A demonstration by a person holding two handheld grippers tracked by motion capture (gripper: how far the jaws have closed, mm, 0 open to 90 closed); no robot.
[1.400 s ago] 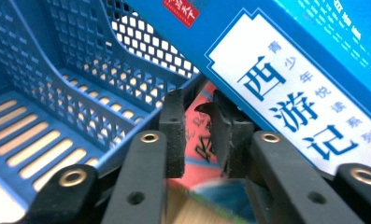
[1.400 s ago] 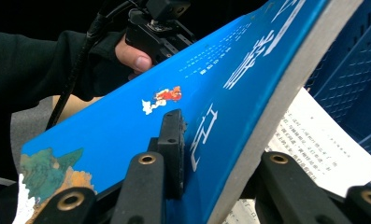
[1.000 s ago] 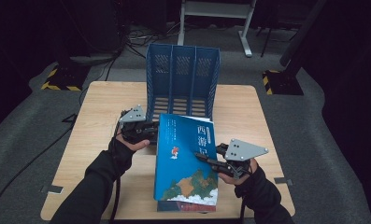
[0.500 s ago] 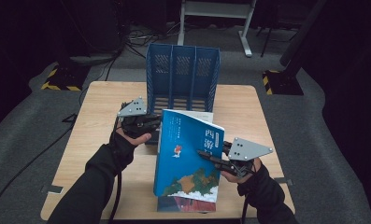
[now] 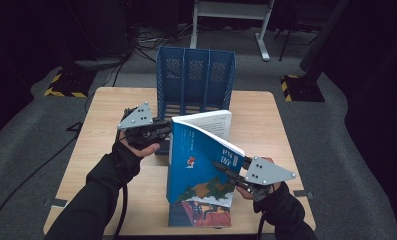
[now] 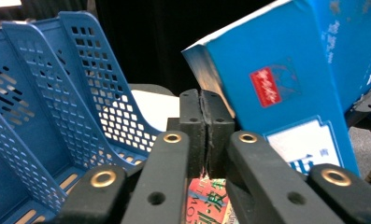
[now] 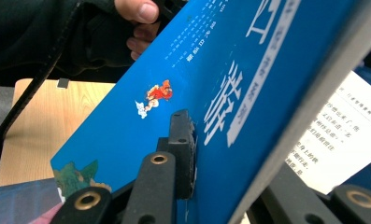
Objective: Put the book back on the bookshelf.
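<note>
The person wears black long sleeves (image 5: 93, 192) that reach the wrists. Each hand carries a black two-jaw tool: the left gripper (image 5: 162, 131) and the right gripper (image 5: 225, 167) both bear a grey three-cornered plate dotted with small dark holes. Brass-coloured rivets (image 6: 172, 138) sit in the black jaw links, and a black cable (image 5: 120, 210) trails toward 6 o'clock beside the left sleeve
</note>
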